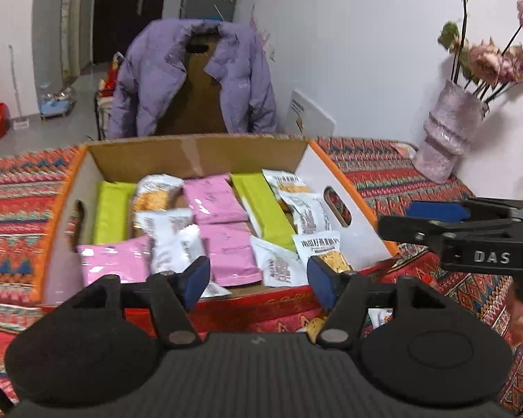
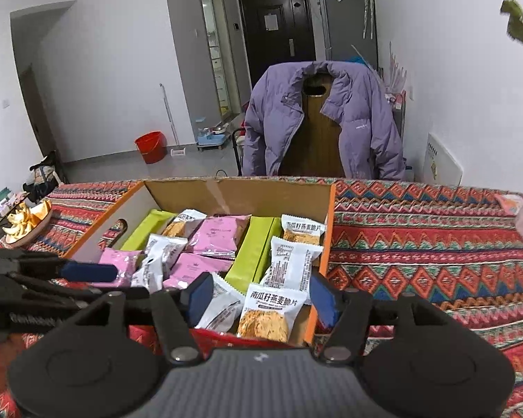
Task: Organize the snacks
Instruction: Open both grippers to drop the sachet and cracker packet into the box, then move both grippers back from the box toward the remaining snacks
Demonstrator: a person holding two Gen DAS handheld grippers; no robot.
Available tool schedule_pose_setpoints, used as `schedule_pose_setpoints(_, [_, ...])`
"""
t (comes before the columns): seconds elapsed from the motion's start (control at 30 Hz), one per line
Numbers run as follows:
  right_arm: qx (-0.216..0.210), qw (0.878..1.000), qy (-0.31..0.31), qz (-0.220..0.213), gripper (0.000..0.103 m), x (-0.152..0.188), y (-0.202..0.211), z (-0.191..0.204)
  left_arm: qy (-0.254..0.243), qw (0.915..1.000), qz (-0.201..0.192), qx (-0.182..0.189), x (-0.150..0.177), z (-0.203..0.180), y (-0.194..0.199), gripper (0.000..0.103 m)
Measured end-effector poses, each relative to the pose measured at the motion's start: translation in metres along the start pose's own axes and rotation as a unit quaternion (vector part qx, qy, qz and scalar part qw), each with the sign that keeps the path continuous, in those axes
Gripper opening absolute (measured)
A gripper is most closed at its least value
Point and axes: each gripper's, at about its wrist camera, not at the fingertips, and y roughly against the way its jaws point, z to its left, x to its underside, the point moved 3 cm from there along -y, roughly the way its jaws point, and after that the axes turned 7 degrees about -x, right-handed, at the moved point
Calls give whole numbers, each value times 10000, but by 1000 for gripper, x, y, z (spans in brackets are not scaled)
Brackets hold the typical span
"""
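- Hovering over the near edge of the cardboard box (image 1: 198, 155): my left gripper (image 1: 258, 275), jaws apart, empty.
- My right gripper (image 2: 261, 297): jaws apart, nothing clamped, just above an oat crisp packet (image 2: 270, 313).
- Inside the box: pink packets (image 1: 223, 254), green bars (image 1: 261, 209), white packets (image 2: 289, 264).
- Box sits on a patterned tablecloth (image 2: 418, 244).

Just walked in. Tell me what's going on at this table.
A person is sorting snacks with a handheld gripper in each hand. Both the left gripper and the right gripper hover open and empty at the near edge of a cardboard box. The box holds pink packets, white packets and green boxes, loosely jumbled.
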Motion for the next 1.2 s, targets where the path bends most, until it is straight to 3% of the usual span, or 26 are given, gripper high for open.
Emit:
schedule_pose_setpoints(0.23, [226,9984,353,-369,78,-5,72,26,-132,9969,-630,-447,4,16,82,82])
schedule_pose_setpoints(0.37, [322,9968,492,-550,85,-1,111,39,-120,9911,-1013,-859,13,26,132,102])
schedule_pose_setpoints(0.53, [349,9952,504,-758,88,8,149,49,-124,9852,-1292,-1120,27,34,181,103])
schedule_pose_setpoints(0.83, [261,9926,601,-1018,91,39,196,74,-98,9820,-1453,-1206,70,27,236,103])
schedule_pose_setpoints(1.2, [279,9875,860,-1289,92,156,259,107,197,9787,-1516,-1373,182,25,280,103])
